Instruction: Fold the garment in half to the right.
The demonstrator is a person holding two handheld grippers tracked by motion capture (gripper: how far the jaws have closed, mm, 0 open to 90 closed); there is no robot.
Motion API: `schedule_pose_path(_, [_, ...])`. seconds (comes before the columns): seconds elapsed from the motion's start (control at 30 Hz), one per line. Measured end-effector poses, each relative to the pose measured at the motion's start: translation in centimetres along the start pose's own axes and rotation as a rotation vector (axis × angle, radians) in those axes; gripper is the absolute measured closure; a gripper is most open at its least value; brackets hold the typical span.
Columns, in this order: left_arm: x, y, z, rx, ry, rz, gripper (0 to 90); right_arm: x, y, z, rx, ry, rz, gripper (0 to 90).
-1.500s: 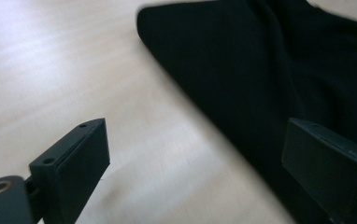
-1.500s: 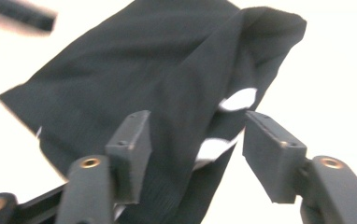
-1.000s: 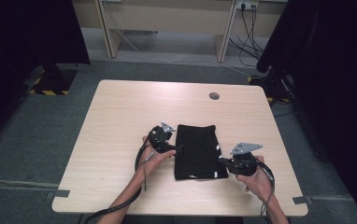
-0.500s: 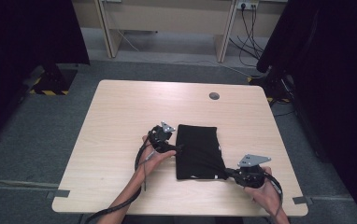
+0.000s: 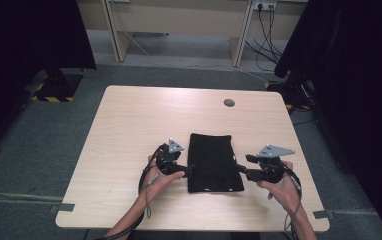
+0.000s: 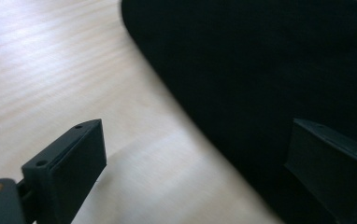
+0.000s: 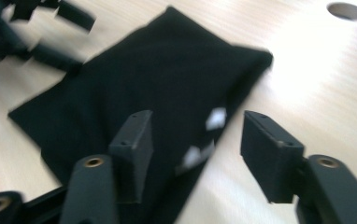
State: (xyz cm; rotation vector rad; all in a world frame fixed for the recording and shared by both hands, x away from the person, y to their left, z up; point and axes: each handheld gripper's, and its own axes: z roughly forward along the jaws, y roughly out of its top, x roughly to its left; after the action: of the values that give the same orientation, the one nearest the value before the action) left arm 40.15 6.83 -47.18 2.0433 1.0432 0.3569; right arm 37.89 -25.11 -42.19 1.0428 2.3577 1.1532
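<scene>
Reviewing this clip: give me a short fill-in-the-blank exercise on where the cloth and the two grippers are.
1. The folded black fabric cloth lies flat on the light ____ table.
2. The left gripper is at the cloth's left edge, its jaws ____.
3. The right gripper is at the cloth's ____ edge, jaws just opened, nothing gripped.

Missing words: wooden; open; right

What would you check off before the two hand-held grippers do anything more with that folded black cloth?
1. Black cloth lies flat on the table: ok.
2. Right gripper jaws, which have just been opening, stand apart with nothing pinched between them: ok.
3. Left gripper jaws open, one over the wood, one over the cloth's edge: ok.
4. Grippers on opposite sides of the cloth: ok.
5. Layers lined up inside the fold: cannot tell.
</scene>
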Motion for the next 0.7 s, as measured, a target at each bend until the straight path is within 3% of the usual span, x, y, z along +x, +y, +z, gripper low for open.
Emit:
schedule_pose_path(0.1, [-1.6,-0.6,-0.7,0.008,-0.02,0.039,4.2,0.1,1.6,2.0,0.009,0.017,-0.015,38.0])
schedule_pose_path(0.23, [-2.8,-1.5,-0.6,0.03,-0.043,0.051,4.2,0.5,2.7,4.5,0.027,0.039,-0.029,36.6])
schedule_pose_path(0.33, [-2.9,-1.9,-0.5,0.035,-0.039,0.066,4.6,0.4,3.2,6.3,0.053,0.057,-0.034,36.5])
schedule_pose_path(0.43, [-2.8,-2.1,-0.6,0.031,-0.031,0.073,4.3,-0.2,3.0,7.9,0.11,0.036,-0.046,37.2])
schedule_pose_path(0.53, [-2.6,-2.5,-0.8,0.025,-0.027,0.076,4.1,-1.5,2.3,8.7,0.14,0.009,-0.012,35.5])
schedule_pose_path(0.7, [-2.7,-2.8,-1.4,0.018,-0.024,0.106,5.3,-2.8,1.0,9.1,0.099,0.058,0.083,32.4])
